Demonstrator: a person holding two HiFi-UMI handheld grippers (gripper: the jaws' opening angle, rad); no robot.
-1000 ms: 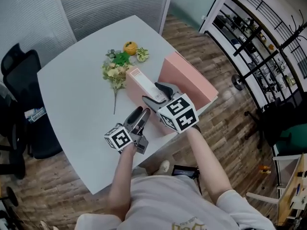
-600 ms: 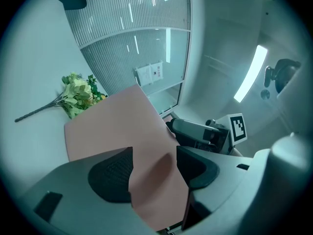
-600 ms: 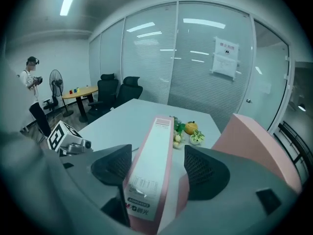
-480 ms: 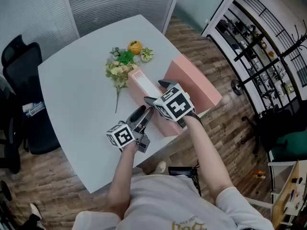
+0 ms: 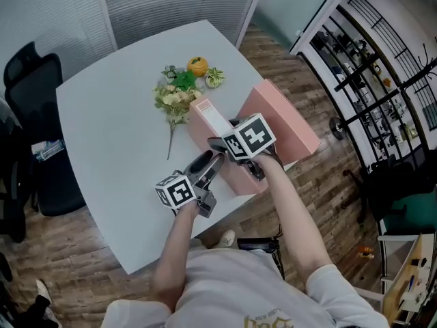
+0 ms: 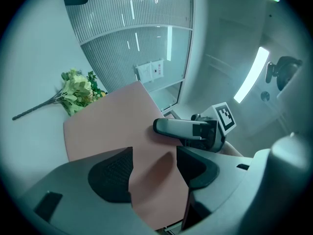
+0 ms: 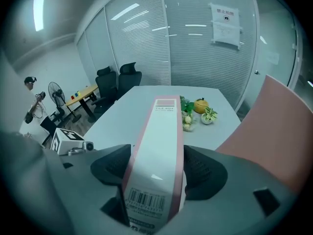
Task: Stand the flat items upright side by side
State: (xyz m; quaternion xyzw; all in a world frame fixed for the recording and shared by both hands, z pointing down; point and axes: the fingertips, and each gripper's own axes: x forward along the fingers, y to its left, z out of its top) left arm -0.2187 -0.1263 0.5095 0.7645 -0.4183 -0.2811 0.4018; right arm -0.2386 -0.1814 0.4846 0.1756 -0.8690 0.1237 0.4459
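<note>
- The white spine of the upright pink file box read "FILE BOX" in small capitals under a pink patch at its far end. A barcode sat at the near end, and the print below it was too small to read.
- The right claw straddled that spine. Its jaws had just been opening and stood wide, with the pads close beside the box's sides but not clamping it.
- From the head view the same box stood on its long edge on the pale surface, spine up. The right claw was over its near end, and the spine lettering was unreadable there.
- The left claw had its jaws apart and held nothing. The box's pink broad face lay straight ahead of it.
- Only the left gripper view showed the right claw from the side, with its black-and-white marker cube.
- A second pink box lay just beyond the first, tilted, with its broad face turned upward. The right gripper view caught only one slanting face of it.
- A posted notice on the glass wall bore red and black print too small to read.
- A flower bunch and an orange ornament lay farther along the surface.
</note>
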